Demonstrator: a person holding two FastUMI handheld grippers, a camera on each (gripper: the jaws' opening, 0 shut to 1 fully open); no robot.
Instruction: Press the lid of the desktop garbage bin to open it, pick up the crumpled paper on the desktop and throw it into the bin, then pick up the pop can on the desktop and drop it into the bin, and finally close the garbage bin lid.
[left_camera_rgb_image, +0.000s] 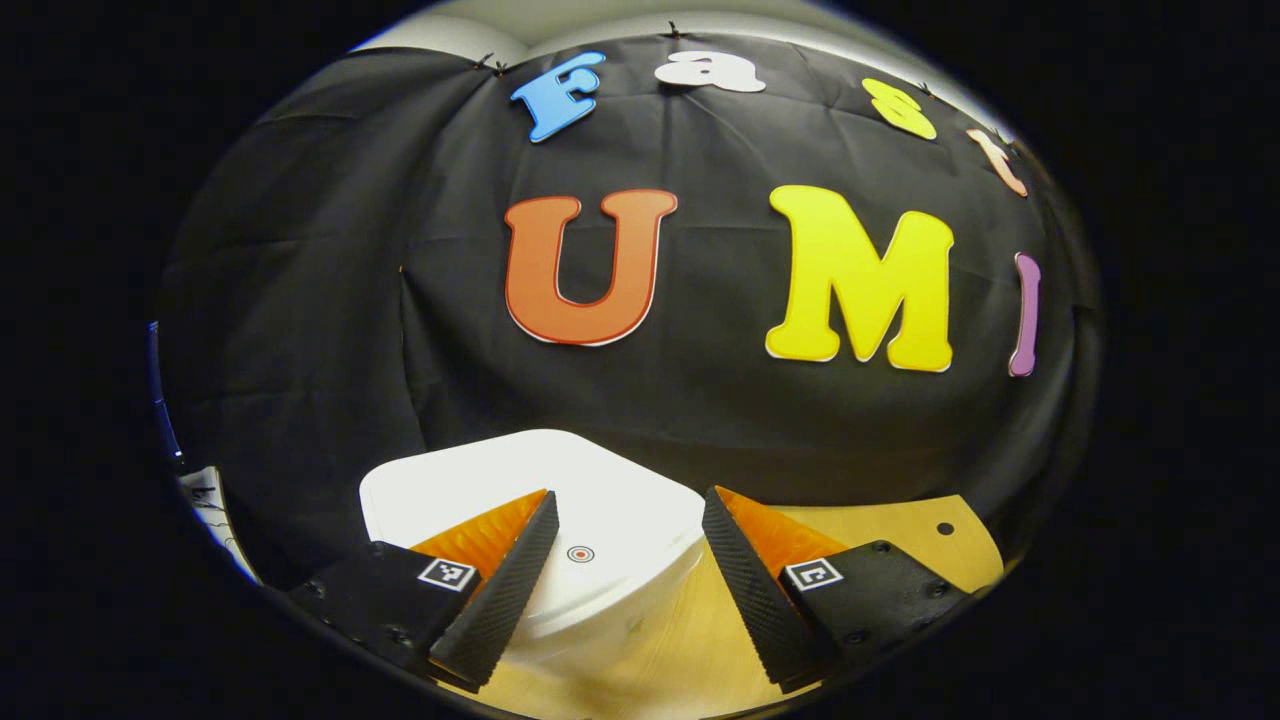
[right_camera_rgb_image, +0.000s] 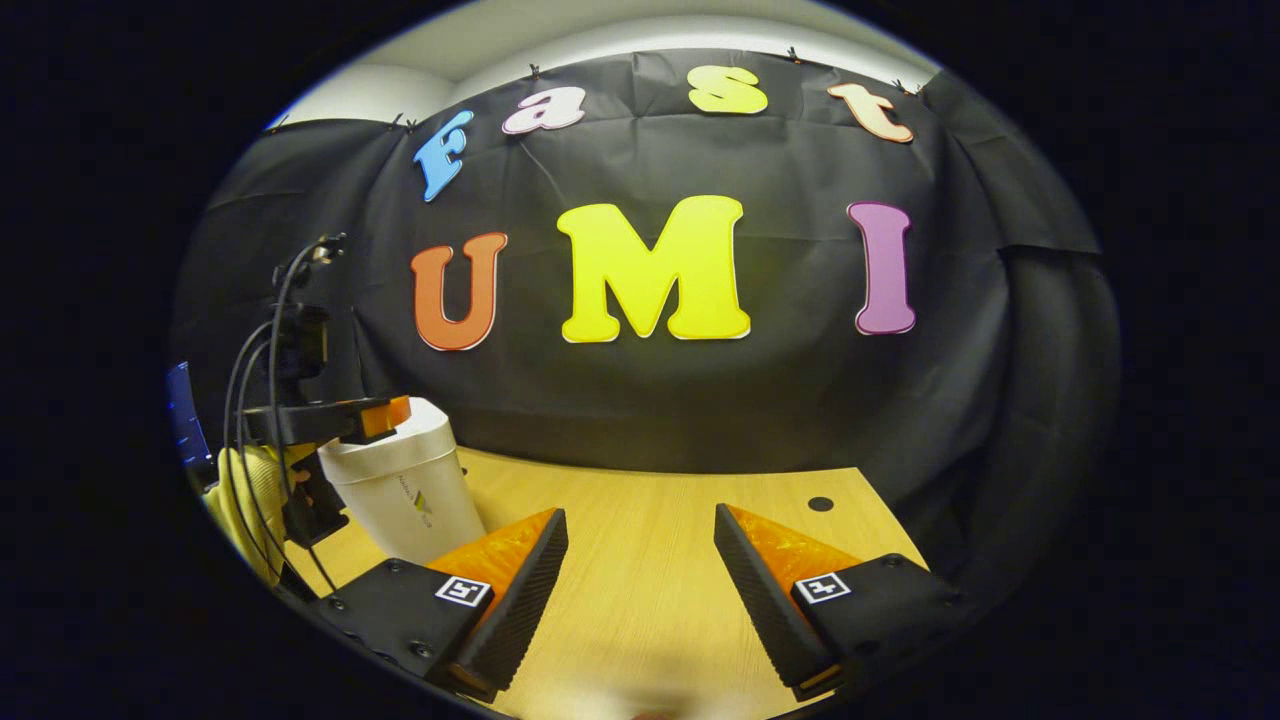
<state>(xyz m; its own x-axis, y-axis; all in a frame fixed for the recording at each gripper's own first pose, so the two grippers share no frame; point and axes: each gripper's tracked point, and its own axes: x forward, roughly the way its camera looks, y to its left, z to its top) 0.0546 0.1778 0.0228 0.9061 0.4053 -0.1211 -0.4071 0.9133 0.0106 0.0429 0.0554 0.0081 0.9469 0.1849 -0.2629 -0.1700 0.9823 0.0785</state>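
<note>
Below the left gripper, jaws spread wide and empty, sits the shut bin on the desk; we judge a press off its lid mark could tip it, while the right gripper hangs open, empty.

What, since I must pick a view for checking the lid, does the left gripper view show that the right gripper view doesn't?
Left gripper view: the bin's closed lid from above, its round press mark between the left gripper's open fingers. Right gripper view: the bin's side wall, the left gripper at its top, the gloved hand holding it, cables, and the right gripper open over the desktop. Shared: bin, desktop, its hole.
</note>
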